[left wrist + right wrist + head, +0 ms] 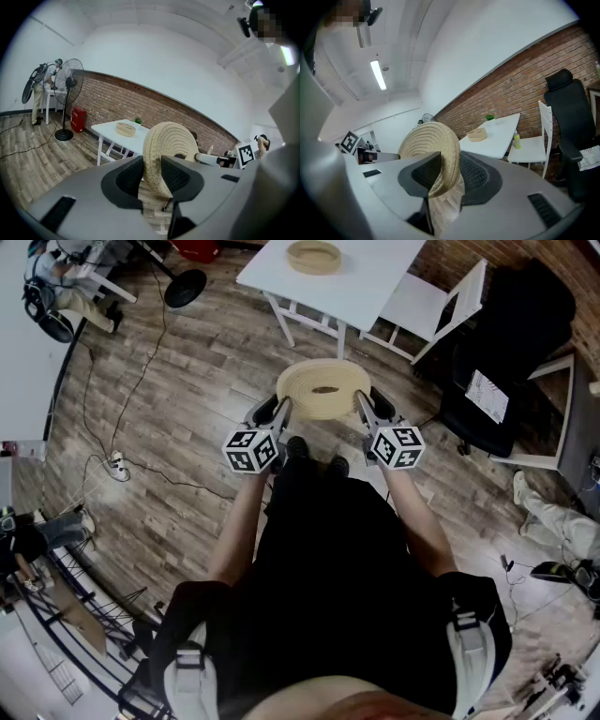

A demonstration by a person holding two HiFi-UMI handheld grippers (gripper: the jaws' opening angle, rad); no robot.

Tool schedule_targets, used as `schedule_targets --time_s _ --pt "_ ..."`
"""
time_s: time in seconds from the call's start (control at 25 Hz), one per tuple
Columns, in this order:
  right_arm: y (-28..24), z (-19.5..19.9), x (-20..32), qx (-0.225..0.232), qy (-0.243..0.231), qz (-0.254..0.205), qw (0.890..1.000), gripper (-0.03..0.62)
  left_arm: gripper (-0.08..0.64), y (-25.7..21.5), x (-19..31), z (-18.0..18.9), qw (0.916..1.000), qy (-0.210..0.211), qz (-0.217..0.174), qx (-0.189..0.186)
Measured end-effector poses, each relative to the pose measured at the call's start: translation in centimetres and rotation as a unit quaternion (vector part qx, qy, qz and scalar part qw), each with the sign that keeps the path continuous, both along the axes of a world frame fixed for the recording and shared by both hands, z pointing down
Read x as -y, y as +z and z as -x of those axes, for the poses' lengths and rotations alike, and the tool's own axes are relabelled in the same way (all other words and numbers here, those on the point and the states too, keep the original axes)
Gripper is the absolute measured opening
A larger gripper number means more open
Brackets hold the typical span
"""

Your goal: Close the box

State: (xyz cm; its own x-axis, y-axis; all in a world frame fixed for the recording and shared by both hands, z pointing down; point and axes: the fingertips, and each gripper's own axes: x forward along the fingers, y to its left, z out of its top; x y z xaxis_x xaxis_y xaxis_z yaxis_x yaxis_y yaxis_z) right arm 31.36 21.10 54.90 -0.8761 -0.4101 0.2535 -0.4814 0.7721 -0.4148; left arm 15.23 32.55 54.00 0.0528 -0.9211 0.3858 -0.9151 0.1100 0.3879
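Lid: the round beige coiled-rope lid (323, 388) is up in the air on the near side of the white counter (375, 282), its broad face turned up to the head view, over the wood-plank floor (187, 381).
Left gripper: the left gripper (278, 414) has its jaws pinching the lid's left rim. In its own view the rope edge fills the gap, with a pad on each face.
Right gripper: the right gripper (364, 411) does the same on the right rim, jaws clamped on the coiled edge. The lid hangs between the two grippers.
Box: the round beige rope basket (314, 257) sits open toward the counter's far end, well apart from the lid.
Chairs: a white chair (433, 302) stands just beside the counter's right side, and a black office chair (511, 343) is further right of the counter.
Fan: a black standing fan (70, 84) is off to the counter's left, with a red canister (78, 119) between fan and counter, against the brick wall.
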Motion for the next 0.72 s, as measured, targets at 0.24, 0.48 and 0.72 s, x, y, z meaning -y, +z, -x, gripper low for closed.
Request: schedule_targets --time_s 0.24,0.48,0.72 --pt "0.2 -0.6 -0.2 -0.004 -0.001 -0.001 1.0 0.127 0.13 0.1 -0.3 -0.8 1.0 -0.002 0.001 0.001" --pt "-0.2 -0.8 -0.3 -0.006 -0.004 -0.013 1.0 0.129 0.13 -0.1 -0.5 -1.0 0.9999 -0.01 -0.004 0.002" --pt "-0.3 -0.8 0.0 -0.002 -0.001 -0.014 1.0 0.135 0.131 -0.3 -0.4 -1.3 0.9998 -0.017 -0.008 -0.002"
